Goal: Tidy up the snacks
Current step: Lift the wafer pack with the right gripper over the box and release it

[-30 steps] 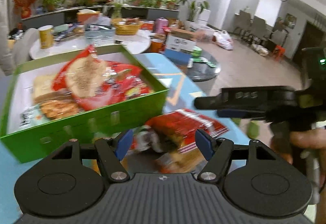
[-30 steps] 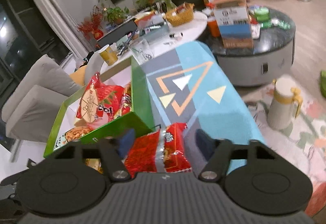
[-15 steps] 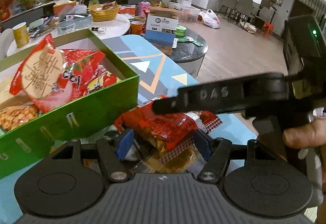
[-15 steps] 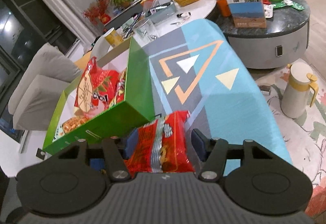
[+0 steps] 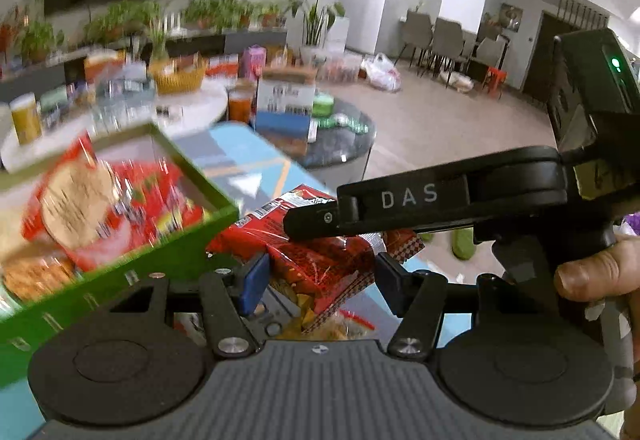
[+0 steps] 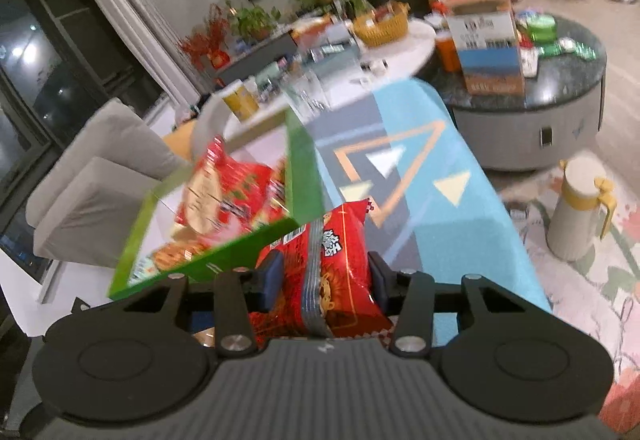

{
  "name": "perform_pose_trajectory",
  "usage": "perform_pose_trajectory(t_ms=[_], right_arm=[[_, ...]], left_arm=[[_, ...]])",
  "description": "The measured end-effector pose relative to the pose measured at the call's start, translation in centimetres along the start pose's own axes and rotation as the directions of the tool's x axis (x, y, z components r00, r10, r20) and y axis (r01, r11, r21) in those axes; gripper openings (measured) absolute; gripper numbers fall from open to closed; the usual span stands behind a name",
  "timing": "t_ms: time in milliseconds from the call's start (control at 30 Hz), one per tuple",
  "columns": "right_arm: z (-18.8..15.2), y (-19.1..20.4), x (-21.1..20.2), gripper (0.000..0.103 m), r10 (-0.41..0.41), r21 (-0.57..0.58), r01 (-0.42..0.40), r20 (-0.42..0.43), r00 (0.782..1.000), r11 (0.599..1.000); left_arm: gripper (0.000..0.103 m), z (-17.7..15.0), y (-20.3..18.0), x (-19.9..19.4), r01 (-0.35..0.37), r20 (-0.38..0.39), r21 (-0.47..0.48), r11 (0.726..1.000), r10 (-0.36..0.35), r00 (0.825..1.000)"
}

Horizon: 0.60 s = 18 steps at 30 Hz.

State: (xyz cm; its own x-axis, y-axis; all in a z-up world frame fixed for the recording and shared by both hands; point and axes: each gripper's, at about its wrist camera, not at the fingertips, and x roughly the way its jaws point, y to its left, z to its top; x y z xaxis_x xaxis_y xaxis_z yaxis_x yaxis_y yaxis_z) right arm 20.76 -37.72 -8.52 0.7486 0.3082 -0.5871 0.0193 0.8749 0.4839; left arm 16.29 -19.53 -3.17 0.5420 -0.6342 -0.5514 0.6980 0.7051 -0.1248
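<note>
The right hand-held gripper (image 6: 324, 282) has just closed and now pinches a red snack packet (image 6: 334, 272), held just beside the near corner of the green box (image 6: 224, 256) on the blue patterned worktop (image 6: 448, 216). The left hand-held gripper (image 5: 318, 280) has also been narrowing around the same packet (image 5: 316, 252), though whether its pads press it cannot be told.

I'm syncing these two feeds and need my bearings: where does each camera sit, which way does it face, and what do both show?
Left wrist: on the left tool, looking forward and down at a red snack packet between its fingers; the right tool and a hand show.
Right wrist: on the right tool, shut on the same packet, facing along the blue table.
Shared: packet, green box, blue table.
</note>
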Motion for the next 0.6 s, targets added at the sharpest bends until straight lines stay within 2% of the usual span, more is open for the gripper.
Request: perform_pose_trajectory(t_ms=[233, 367, 600], right_arm=[[1.1, 4.2, -2.2, 0.027, 0.078, -0.047, -0.076, 0.062, 0.995, 0.996], [1.4, 6.7, -1.7, 0.027, 0.135, -0.073, -0.131, 0.057, 0.989, 0.989], [1.6, 11.3, 0.8, 0.027, 0.200, -0.113, -0.196, 0.027, 0.979, 0.974]], left_arm=[[0.055, 0.7, 0.8, -5.4, -0.045, 0.102, 0.014, 0.999, 0.043, 0.994], [0.055, 0.4, 2.2, -8.2, -0.093, 0.137, 0.012, 0.996, 0.091, 0.986], [0.055, 0.2, 5.7, -11.4, -0.172, 0.175, -0.046, 0.984, 0.178, 0.968]])
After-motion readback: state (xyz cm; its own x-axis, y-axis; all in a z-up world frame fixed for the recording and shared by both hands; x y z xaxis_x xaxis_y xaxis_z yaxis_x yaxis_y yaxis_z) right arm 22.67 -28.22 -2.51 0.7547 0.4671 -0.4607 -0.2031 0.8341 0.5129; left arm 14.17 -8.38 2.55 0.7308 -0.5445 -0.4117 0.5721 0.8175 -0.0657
